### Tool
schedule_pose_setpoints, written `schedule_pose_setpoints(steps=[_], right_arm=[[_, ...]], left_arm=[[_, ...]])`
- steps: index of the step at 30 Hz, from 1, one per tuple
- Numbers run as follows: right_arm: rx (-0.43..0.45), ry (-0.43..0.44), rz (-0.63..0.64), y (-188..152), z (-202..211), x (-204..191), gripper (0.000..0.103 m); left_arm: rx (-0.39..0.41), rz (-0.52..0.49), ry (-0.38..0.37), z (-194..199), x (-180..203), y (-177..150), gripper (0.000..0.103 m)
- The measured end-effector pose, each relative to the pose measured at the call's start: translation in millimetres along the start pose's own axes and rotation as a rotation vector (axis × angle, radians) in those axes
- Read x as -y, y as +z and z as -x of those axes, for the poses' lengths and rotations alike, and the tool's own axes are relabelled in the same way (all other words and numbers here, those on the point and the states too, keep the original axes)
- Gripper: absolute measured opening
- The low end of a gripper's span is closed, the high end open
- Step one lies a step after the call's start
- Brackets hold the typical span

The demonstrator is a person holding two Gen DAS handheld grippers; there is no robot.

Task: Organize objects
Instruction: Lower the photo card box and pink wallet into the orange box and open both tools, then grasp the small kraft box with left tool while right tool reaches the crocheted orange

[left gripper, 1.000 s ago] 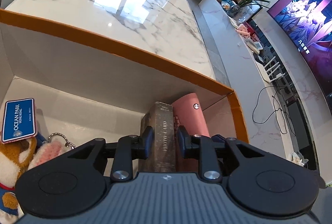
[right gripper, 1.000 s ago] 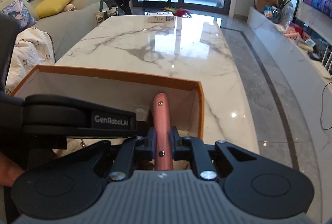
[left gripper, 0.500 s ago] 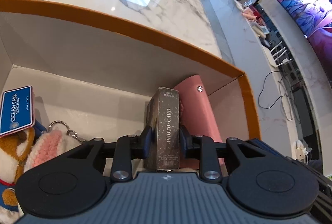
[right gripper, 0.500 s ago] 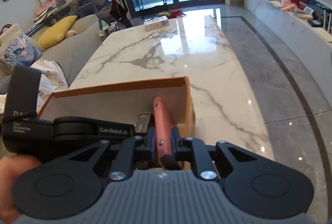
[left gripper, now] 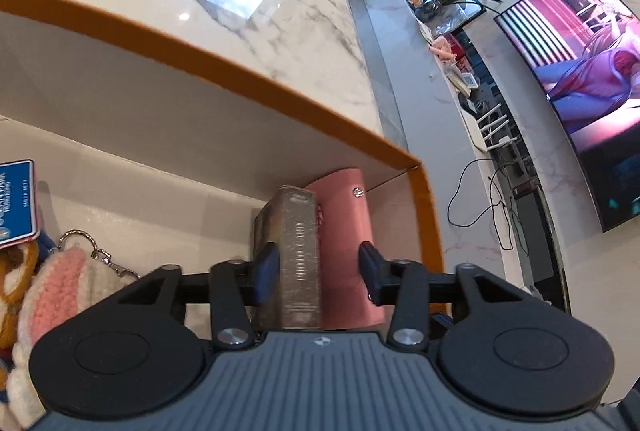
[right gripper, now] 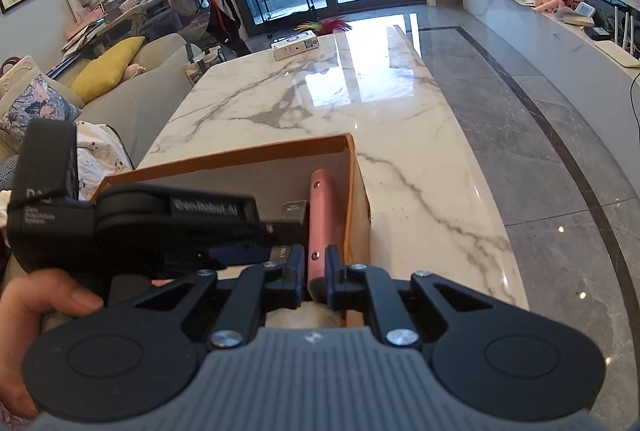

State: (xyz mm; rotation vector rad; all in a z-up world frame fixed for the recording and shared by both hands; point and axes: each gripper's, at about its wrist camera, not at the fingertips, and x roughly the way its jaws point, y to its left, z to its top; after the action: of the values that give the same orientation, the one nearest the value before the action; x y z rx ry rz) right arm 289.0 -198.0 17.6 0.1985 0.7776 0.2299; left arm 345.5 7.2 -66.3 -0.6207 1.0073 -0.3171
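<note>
An orange-rimmed cardboard box [left gripper: 224,71] stands on the marble table. In its right corner a dark glittery photo card box [left gripper: 298,251] stands on edge beside a pink case [left gripper: 344,231]. My left gripper [left gripper: 318,273] is opening: its jaws stand apart around both, the right pad clear of the card box. In the right wrist view my right gripper [right gripper: 316,273] is shut on the pink case [right gripper: 322,211], which stands upright against the box wall [right gripper: 352,199]. The left gripper body [right gripper: 132,227] sits just left of it, held by a hand [right gripper: 36,307].
Plush toys [left gripper: 48,279] with a keyring and a blue Ocean Park tag [left gripper: 14,203] lie in the box's left part. A small white carton [right gripper: 294,45] sits at the table's far end. A sofa [right gripper: 132,95] flanks the table on the left, a TV wall [left gripper: 580,79] on the right.
My left gripper's jaws have spread away from the photo card box, which now stands free beside the pink case. The right gripper stays shut on the pink case and has rolled a little.
</note>
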Motion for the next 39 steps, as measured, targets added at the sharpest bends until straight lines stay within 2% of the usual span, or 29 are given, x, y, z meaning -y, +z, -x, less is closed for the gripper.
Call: schedule_pose_setpoints(steps=[3,6,12,15,21,25,28,31,35,39], right_arm=[[0.014,-0.001,0.008,-1.3,9.3,-4.5,0.016],[0.03,0.002,0.013,-5.2,21.3,-7.6,0.028],[0.056,0.032,-0.015,-15.9,51.4,-16.6,0.032],[0.065,0.048,-0.021,-23.4,67.8,-25.0,0.04],[0.042,0.08,-0.003,-44.9,93.8,-50.3,0.046],[0.004,0.094,0.054,-72.0,106.1,-75.3,0.047],[-0.032,0.107,0.065,-98.2,112.5,-88.9,0.048],[-0.065,0.116,0.057,-121.6,115.0,-98.5,0.048],[-0.11,0.102,0.053,-148.3,113.3,-110.4,0.049],[-0.149,0.126,0.082,-168.9,109.2,-129.4,0.049]], left_arm=[[0.025,-0.036,0.021,15.8,7.2,-0.9,0.051],[0.064,-0.105,0.056,43.3,21.7,-5.6,0.051],[0.11,-0.199,0.079,108.2,52.2,-19.2,0.051],[0.128,-0.246,0.103,142.5,66.0,-31.0,0.051],[0.16,-0.323,0.16,208.6,75.5,-64.0,0.051],[0.16,-0.345,0.212,242.1,62.7,-90.4,0.051],[0.128,-0.335,0.249,250.3,47.0,-107.9,0.053],[0.081,-0.308,0.295,252.9,24.2,-122.5,0.053],[0.059,-0.241,0.361,255.8,-9.4,-135.4,0.054],[0.03,-0.176,0.406,257.5,-44.8,-148.4,0.055]])
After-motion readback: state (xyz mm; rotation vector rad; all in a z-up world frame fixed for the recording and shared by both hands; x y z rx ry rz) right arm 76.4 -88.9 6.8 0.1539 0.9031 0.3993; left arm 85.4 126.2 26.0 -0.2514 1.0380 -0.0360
